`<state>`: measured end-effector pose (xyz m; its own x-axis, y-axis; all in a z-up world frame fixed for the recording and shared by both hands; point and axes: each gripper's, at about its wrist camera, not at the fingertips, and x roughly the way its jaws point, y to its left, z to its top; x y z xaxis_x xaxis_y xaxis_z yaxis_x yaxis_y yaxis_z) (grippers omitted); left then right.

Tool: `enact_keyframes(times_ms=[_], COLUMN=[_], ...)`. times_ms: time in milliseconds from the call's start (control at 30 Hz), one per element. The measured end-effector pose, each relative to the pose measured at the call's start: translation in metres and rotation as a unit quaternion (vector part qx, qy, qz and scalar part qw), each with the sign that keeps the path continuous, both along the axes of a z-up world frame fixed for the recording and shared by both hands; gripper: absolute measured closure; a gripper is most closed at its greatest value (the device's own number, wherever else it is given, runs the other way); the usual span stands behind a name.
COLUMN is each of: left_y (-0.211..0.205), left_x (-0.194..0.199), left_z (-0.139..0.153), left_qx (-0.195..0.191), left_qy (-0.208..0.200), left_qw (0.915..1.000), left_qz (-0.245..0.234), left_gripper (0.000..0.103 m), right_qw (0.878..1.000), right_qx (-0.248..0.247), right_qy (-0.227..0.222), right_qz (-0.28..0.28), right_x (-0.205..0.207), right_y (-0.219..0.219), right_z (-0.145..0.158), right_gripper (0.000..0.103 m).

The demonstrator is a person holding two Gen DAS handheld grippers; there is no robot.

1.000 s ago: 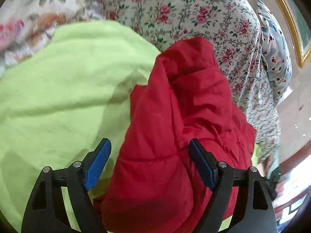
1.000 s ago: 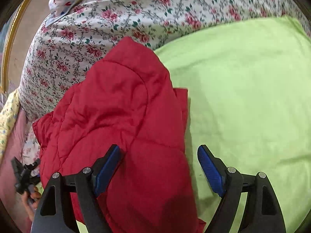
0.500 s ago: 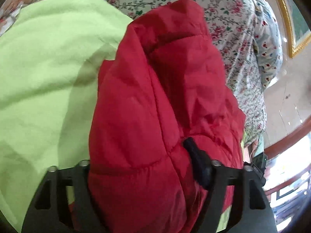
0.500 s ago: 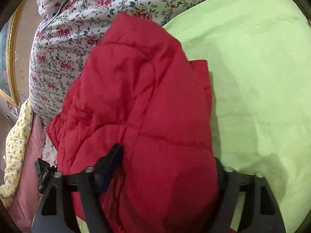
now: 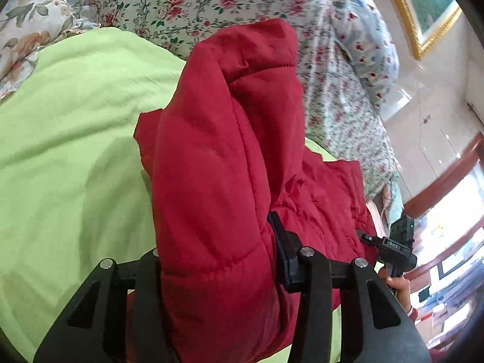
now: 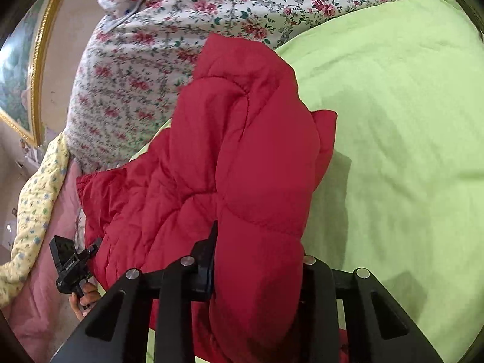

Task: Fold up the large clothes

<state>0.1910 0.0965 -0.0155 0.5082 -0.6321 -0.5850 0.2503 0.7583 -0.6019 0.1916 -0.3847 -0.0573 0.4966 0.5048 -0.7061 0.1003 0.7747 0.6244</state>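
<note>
- A lime-green bedspread (image 5: 75, 157) fills the left of your left wrist view and the right of your right wrist view (image 6: 399, 151), rumpled and shadowed beside the garment.
- Behind it a floral quilt (image 5: 187, 3) printed with red roses rises across the top of both views (image 6: 127, 69); a pale blue pillow (image 5: 372, 51) with red spots lies at its far end.
- The red quilted jacket (image 5: 217, 157) lies heaped on the green bedspread, its upper fold bunched into a thick ridge that runs away from you toward the floral quilt; the rest sags lower, toward the side of the bed. The right wrist view shows the same ridge (image 6: 251, 157) from the other side.
- A gilt picture frame (image 5: 423, 21) hangs on the wall at the upper right of the left wrist view and at the left edge of the right wrist view (image 6: 36, 69).
- A yellow flowered cloth (image 6: 36, 199) and a pink sheet (image 6: 45, 302) trail down the bed's side in the right wrist view.
- Your left gripper (image 5: 214, 260) has just been closing, and its jaws now pinch a padded fold of the jacket between them; the right-hand pad (image 5: 279, 242) presses into the fabric, while the other is buried by it.
- Your right gripper (image 6: 257, 263) has likewise just been closing, and its jaws squeeze another bulge of the jacket, with the left-hand pad (image 6: 208, 257) dug into the cloth.
- Each camera catches your other hand on its gripper's handle past the jacket's edge: the right hand (image 5: 399, 287) in the left view, the left hand (image 6: 84, 299) in the right.
</note>
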Motion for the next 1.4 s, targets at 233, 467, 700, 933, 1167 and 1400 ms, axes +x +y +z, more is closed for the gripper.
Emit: enact_keyframes(times_ms=[233, 467, 700, 933, 1167, 1400], left_y=[0.007, 0.016, 0.019, 0.016, 0.012, 0.004], left_x=[-0.048, -0.080, -0.081, -0.082, -0.080, -0.085], left_z=[-0.001, -0.007, -0.021, -0.027, -0.029, -0.018], left_qx=[-0.004, -0.010, -0.004, 0.024, 0.061, 0.131], left_qy=[0.014, 0.026, 0.044, 0.037, 0.032, 0.012], left_qw=[0.9999, 0.9995, 0.9990, 0.9990, 0.9974, 0.9896], left_qz=[-0.008, -0.012, 0.000, 0.012, 0.024, 0.058], left_gripper=[0.061, 0.061, 0.060, 0.055, 0.042, 0.022], right_qw=[1.000, 1.000, 1.000, 1.000, 1.000, 1.000], right_qx=[0.007, 0.011, 0.016, 0.017, 0.009, -0.022], right_qy=[0.001, 0.004, 0.006, 0.008, 0.011, 0.016], right_qz=[0.010, 0.011, 0.007, -0.001, 0.002, 0.002], right_x=[-0.059, -0.090, -0.100, -0.098, -0.100, -0.099], right_y=[0.001, 0.004, 0.005, 0.000, -0.002, 0.002], right_z=[0.009, 0.015, 0.011, 0.004, -0.002, 0.003], right_gripper=[0.072, 0.072, 0.071, 0.067, 0.059, 0.043])
